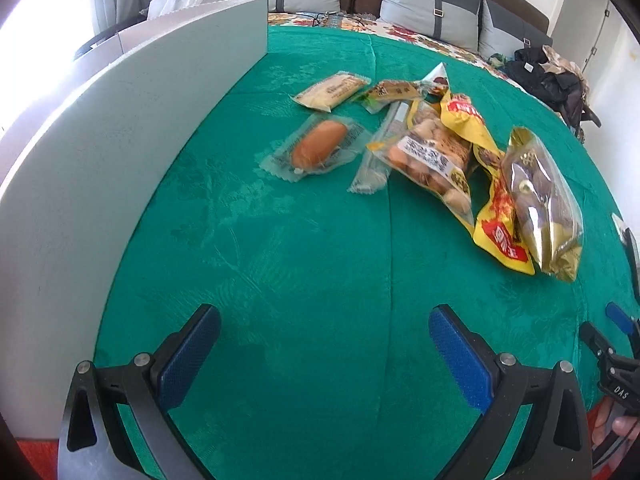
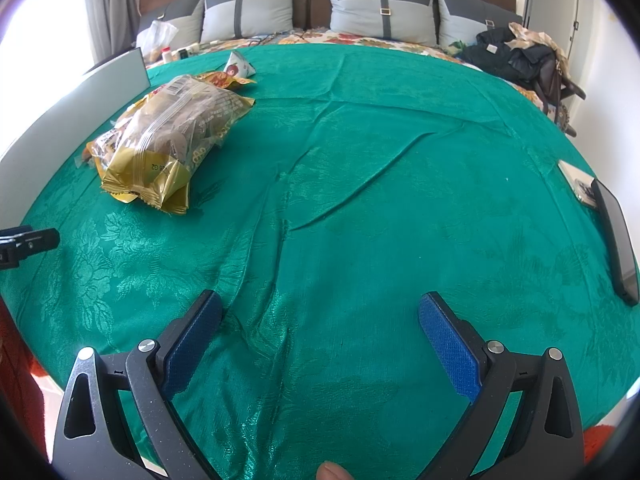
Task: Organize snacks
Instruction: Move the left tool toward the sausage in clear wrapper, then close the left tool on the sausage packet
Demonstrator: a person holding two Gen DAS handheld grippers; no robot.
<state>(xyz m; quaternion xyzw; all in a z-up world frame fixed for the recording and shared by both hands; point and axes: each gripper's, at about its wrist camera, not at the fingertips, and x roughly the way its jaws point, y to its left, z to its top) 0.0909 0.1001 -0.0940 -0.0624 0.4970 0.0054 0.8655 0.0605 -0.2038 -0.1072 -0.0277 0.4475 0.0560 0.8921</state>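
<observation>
Centrally in the left wrist view, the snack packets lie heaped on the green cloth, well ahead of the left gripper, whose blue pads stand wide apart on nothing. Sausage packet: long axis runs lower left to upper right. Gold bag: long axis runs top to bottom, at right. Right gripper: likewise spread and empty; the gold bag sits at upper left, well apart.
</observation>
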